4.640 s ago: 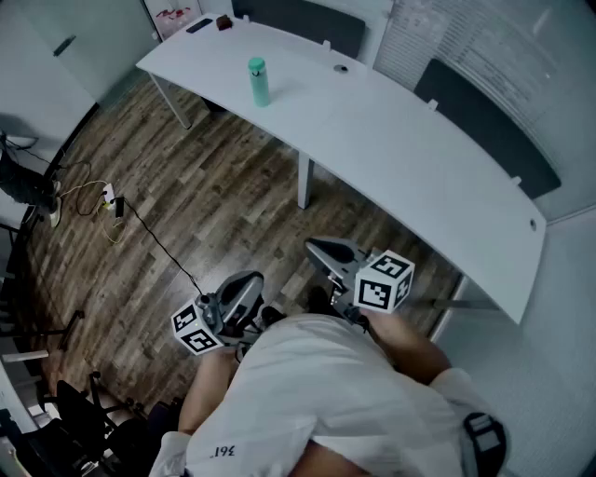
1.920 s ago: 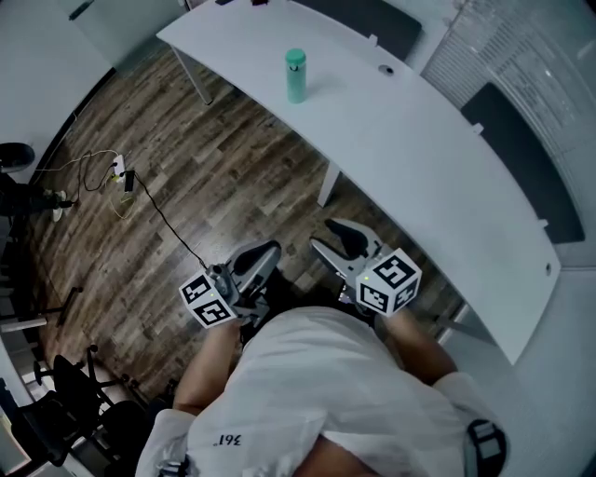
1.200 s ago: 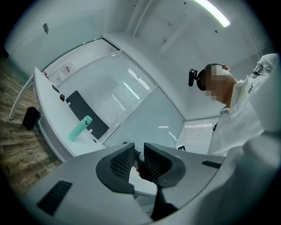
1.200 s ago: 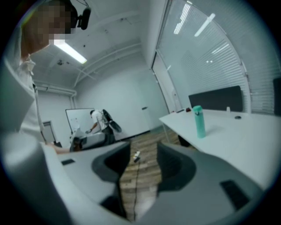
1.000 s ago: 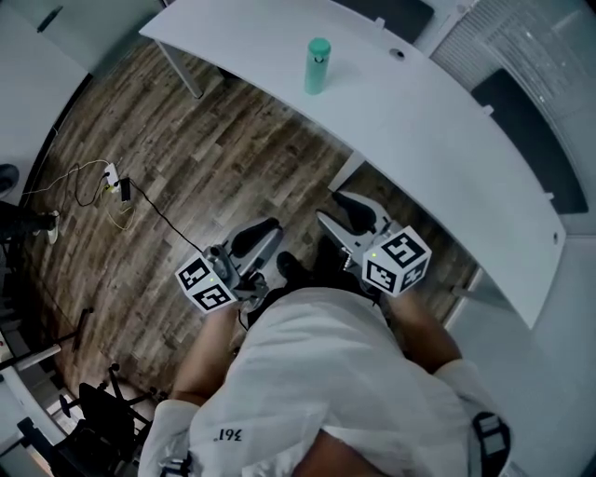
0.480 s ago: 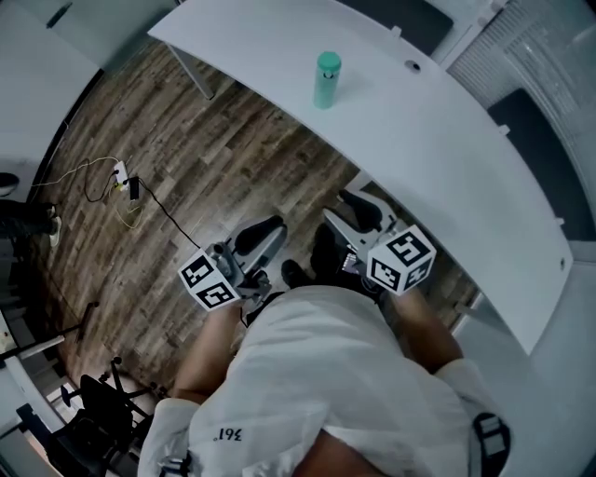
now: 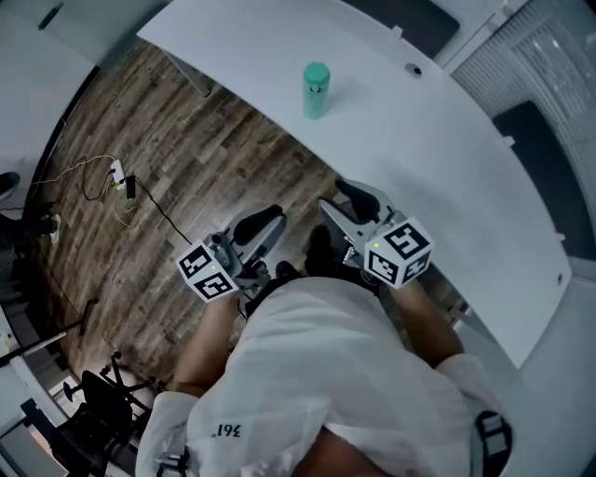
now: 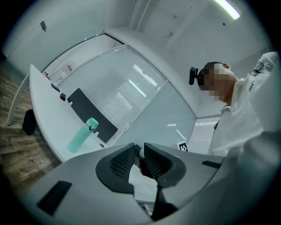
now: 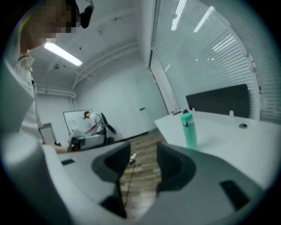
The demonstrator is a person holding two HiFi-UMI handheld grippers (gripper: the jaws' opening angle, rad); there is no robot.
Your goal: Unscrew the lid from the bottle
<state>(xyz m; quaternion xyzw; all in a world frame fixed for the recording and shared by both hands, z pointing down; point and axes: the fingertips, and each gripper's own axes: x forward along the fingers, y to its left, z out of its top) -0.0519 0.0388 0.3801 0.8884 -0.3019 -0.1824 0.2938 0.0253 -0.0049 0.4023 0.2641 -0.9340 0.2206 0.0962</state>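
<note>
A mint-green bottle (image 7: 316,93) stands upright on the white curved table (image 7: 447,158), near its front edge, with its lid (image 7: 317,73) on. It also shows in the left gripper view (image 8: 81,135) and the right gripper view (image 9: 189,129). My left gripper (image 7: 267,220) is held over the wooden floor, well short of the bottle. Its jaws stand a narrow gap apart (image 8: 139,151) with nothing between them. My right gripper (image 7: 340,197) is beside it, just at the table's edge, open (image 9: 144,160) and empty.
A cable and power strip (image 7: 116,177) lie on the floor at the left. An office chair (image 7: 98,415) stands at the lower left. Dark panels (image 7: 424,11) line the table's far side. Another person (image 9: 90,121) stands at a whiteboard far off.
Both grippers have been carried forward toward the table and the bottle looks nearer. Neither gripper's jaws have visibly changed.
</note>
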